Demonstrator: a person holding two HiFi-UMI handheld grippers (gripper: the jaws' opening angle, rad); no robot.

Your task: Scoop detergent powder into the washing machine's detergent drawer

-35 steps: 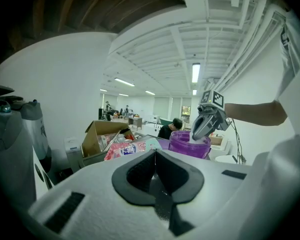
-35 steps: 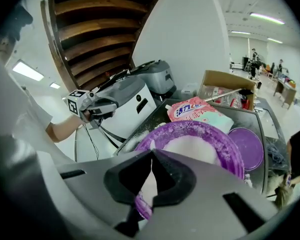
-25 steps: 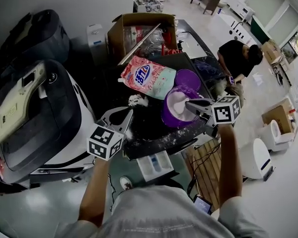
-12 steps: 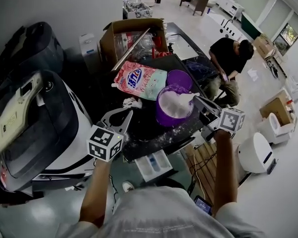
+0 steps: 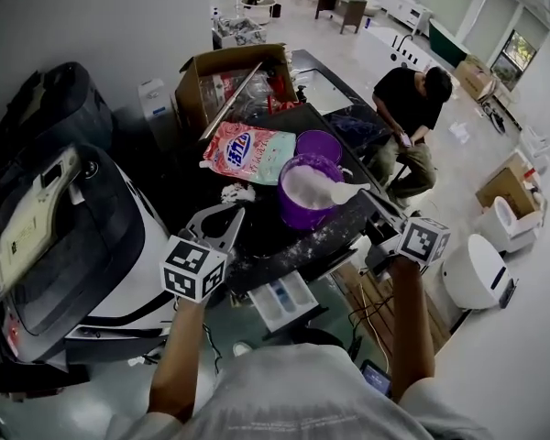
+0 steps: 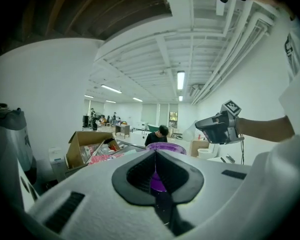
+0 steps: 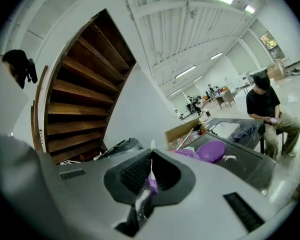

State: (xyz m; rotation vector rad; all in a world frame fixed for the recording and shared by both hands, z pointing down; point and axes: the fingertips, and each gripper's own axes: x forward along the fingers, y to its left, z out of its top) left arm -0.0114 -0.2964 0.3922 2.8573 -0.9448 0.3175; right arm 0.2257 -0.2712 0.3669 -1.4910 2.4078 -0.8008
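1. The right gripper [image 5: 367,200] pinches the thin white handle of the scoop [image 5: 335,192]. The scoop's bowl looks heaped with powder and sits at the 3 o'clock rim of the purple tub [image 5: 291,211].
2. The left gripper [image 5: 227,218] hovers at the tub's 9 o'clock with its tongs pressed together on nothing.
3. The open detergent drawer [image 5: 266,314] lies at the tub's 6 o'clock, below the table edge. The likely step is carrying the load there: hold the bowl level, travel slowly, lower it close over a compartment, then tip by rolling the wrist.
4. The narrow handle could twist in the pads, so a firm pinch and no jerks are wise.
5. The black table [image 5: 257,250] is dusted with spilled powder, which suggests the powder escapes easily.
6. At the tub's 12 o'clock is its purple lid [image 5: 319,145], and at 10 o'clock a detergent bag [image 5: 247,151]. Beyond that is a cardboard box [image 5: 229,76].
7. The washing machine [image 5: 64,236] stands at 9 o'clock, and a seated person [image 5: 405,108] is at 2 o'clock on an open floor.
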